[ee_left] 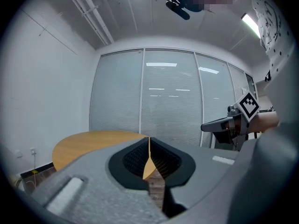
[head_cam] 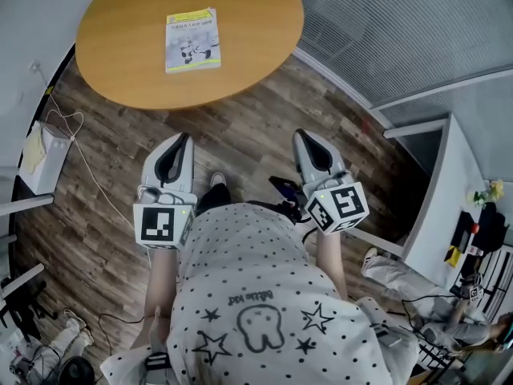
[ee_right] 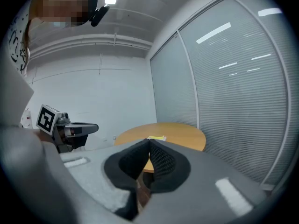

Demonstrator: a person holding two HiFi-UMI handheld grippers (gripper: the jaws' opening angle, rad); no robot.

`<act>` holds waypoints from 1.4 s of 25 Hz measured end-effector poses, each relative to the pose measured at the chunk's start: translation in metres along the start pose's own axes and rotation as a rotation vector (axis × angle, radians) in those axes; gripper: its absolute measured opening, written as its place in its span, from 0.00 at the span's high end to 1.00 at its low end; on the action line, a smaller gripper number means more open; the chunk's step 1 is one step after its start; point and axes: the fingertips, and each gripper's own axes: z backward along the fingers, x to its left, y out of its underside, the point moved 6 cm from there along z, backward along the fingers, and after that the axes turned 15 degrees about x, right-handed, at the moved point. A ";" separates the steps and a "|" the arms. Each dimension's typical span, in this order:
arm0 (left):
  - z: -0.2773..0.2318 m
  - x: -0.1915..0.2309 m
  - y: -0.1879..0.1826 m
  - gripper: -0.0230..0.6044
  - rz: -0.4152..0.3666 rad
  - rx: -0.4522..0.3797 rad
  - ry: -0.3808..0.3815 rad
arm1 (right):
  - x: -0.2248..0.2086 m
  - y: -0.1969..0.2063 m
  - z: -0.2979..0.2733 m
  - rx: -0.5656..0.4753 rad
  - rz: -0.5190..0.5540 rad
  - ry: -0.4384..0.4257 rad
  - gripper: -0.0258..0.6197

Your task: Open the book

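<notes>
A closed book (head_cam: 192,40) with a white and yellow cover lies flat on the round wooden table (head_cam: 128,62), toward its middle. In the right gripper view the book (ee_right: 156,138) shows as a thin strip on the far tabletop. My left gripper (head_cam: 186,138) hangs over the wooden floor, short of the table's near edge, jaws shut with nothing between them. My right gripper (head_cam: 302,135) is level with it to the right, also shut and empty. Both point toward the table. In the left gripper view only the table (ee_left: 93,141) shows beyond the left gripper (ee_left: 149,148).
Wood-plank floor (head_cam: 240,143) lies between me and the table. A white box (head_cam: 44,155) with a cable sits on the floor at the left. A white partition (head_cam: 437,207) stands at the right. Glass walls with blinds (ee_left: 173,97) close off the room behind the table.
</notes>
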 end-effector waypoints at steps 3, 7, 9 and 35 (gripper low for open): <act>-0.006 0.012 0.001 0.93 0.001 0.002 0.011 | 0.003 -0.003 -0.012 0.004 -0.008 0.008 0.95; -0.011 0.030 0.001 0.93 -0.014 0.015 0.009 | 0.007 -0.005 -0.024 0.009 -0.025 0.009 0.96; -0.012 0.038 0.002 0.93 -0.024 0.022 0.003 | 0.006 -0.001 -0.026 0.021 -0.035 0.017 0.95; -0.117 0.112 -0.036 0.93 0.052 0.057 -0.087 | -0.068 -0.073 -0.155 0.088 -0.003 -0.068 0.95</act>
